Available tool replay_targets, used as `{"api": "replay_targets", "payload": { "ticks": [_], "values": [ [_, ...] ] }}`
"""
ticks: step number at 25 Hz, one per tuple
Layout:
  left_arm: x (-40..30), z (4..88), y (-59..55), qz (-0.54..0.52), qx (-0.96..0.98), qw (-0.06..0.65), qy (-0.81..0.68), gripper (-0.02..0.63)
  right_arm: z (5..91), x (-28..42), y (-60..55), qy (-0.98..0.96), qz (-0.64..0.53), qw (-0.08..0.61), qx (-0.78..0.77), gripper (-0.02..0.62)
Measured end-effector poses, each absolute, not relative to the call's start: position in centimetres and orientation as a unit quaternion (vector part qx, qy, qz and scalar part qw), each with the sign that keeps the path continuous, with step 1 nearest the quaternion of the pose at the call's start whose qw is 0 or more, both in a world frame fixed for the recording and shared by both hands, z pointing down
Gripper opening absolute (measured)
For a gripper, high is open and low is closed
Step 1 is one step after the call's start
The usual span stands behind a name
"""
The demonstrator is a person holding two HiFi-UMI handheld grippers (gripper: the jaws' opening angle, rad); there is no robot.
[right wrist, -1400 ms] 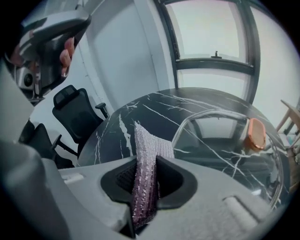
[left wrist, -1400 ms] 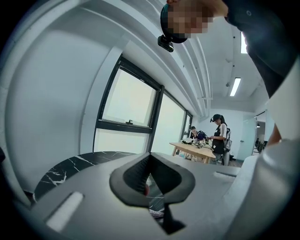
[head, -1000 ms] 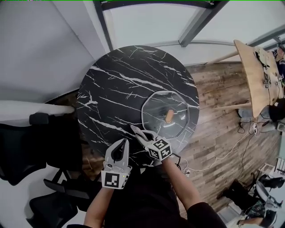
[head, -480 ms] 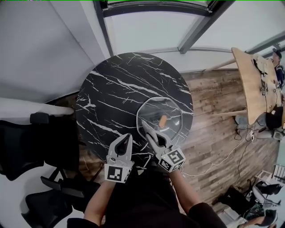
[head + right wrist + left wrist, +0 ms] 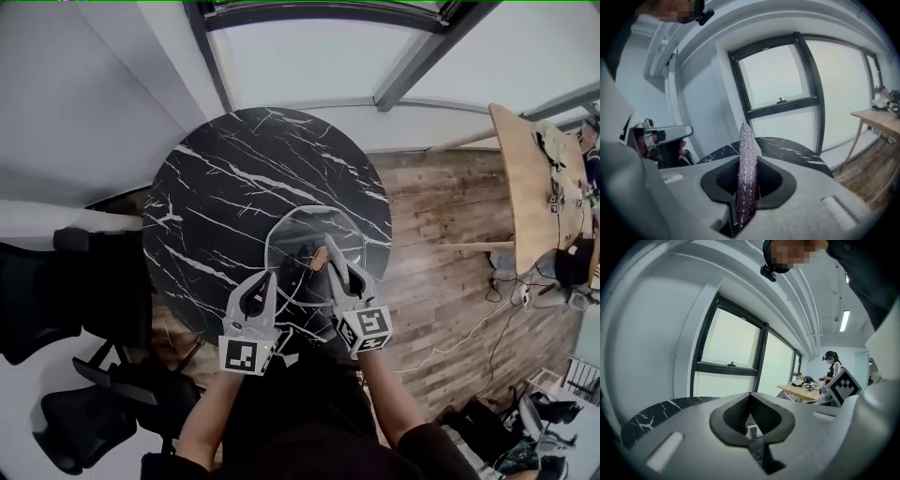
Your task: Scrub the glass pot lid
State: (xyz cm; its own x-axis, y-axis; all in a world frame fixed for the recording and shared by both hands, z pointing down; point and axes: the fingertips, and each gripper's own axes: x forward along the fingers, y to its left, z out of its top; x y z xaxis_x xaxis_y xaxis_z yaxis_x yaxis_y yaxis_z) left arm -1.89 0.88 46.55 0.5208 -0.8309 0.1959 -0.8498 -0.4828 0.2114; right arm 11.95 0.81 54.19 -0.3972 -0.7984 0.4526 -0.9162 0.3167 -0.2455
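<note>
Left gripper (image 5: pixel 267 281): jaws pressed together, empty, at the lid's 7 o'clock rim | glass lid (image 5: pixel 300 230): flat, 5 o'clock on table (image 5: pixel 234 178) | right gripper (image 5: pixel 330 247): clamped on glittery scrubber (image 5: pixel 746 159), over knob (image 5: pixel 319 258) | we judge we're approaching; next, press the scrubber onto the glass.

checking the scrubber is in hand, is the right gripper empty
No, the right gripper is shut on a glittery scrub cloth that stands up between its jaws.
</note>
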Motion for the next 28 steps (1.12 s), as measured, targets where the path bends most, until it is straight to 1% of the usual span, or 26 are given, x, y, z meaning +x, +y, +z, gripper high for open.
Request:
{"api": "replay_targets", "payload": {
  "ticks": [3,6,9,13,20,23,28],
  "values": [
    [-0.7,45.5,-0.1,0.005,0.848,0.13,-0.514,0.003,56.4,15.8,0.2,-0.772,0.249,0.15,0.565,0.071],
    [0.6,45.9,-0.1,0.012,0.846,0.127,-0.517,0.003,59.0,18.8,0.2,-0.741,0.276,0.172,0.587,0.071],
    [1.6,46.2,-0.1,0.013,0.848,0.131,-0.514,0.002,61.6,20.3,0.2,-0.727,0.303,0.193,0.585,0.071],
    [2.9,45.6,-0.4,-0.006,0.854,0.119,-0.507,0.003,65.1,21.9,0.7,-0.709,0.323,0.235,0.581,0.071],
    [2.7,46.5,-0.1,0.005,0.85,0.129,-0.511,0.003,69.2,22.3,1.6,-0.695,0.346,0.271,0.569,0.071],
    [2.1,46.6,0.0,0.017,0.849,0.126,-0.513,0.003,69.6,21.8,1.3,-0.696,0.348,0.269,0.568,0.072],
    [1.1,46.3,-0.1,0.007,0.84,0.129,-0.527,0.003,69.5,21.5,-0.2,-0.7,0.354,0.261,0.563,0.074]
  ]
}}
